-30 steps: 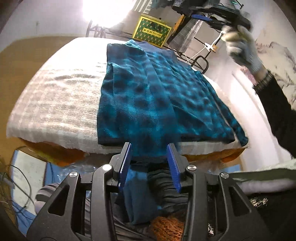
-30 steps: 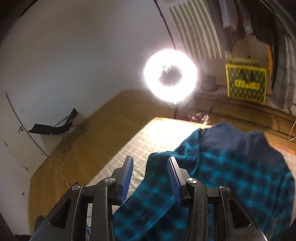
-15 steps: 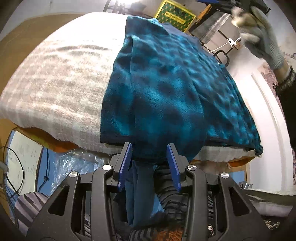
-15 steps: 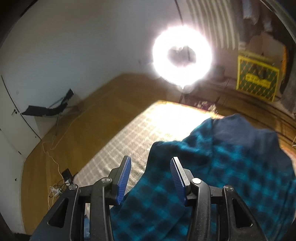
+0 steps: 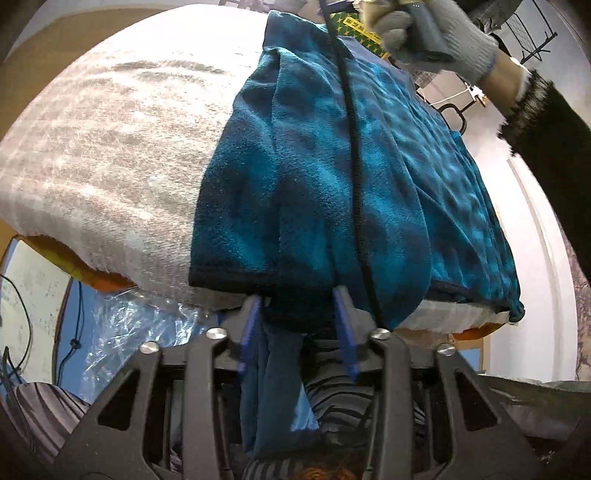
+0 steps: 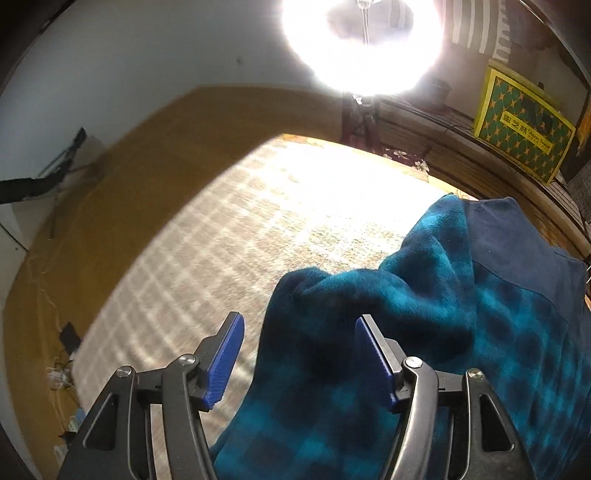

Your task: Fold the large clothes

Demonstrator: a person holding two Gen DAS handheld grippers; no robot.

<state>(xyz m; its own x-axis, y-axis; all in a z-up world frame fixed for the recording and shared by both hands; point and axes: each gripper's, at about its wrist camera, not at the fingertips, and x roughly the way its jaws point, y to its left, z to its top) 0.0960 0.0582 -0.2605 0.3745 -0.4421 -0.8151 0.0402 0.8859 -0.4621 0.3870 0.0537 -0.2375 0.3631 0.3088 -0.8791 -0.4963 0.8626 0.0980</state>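
We see the bed (image 5: 110, 155) under a pale checked blanket (image 6: 229, 229), its far end washed out by a ring light (image 6: 364, 40) whose glare hides whatever stands behind it. The teal checked garment (image 5: 351, 177) lies along the bed's right part, folded lengthwise, and its near hem hangs over the bed's edge, where we lose it behind the left gripper (image 5: 297, 332). That gripper's fingers have just been closing and now pinch the hanging hem between them. A black cable (image 5: 351, 147) runs across the garment and blocks part of it. The right gripper (image 6: 299, 354) hovers at the garment's left fold with its fingers spread, having just been opening; cloth lies between them but neither pad presses it. In the left view the gloved right hand (image 5: 436, 33) and a dark sleeve (image 5: 554, 147) are cut off at the frame's top. A yellow box (image 6: 524, 125) sits beyond the bed.
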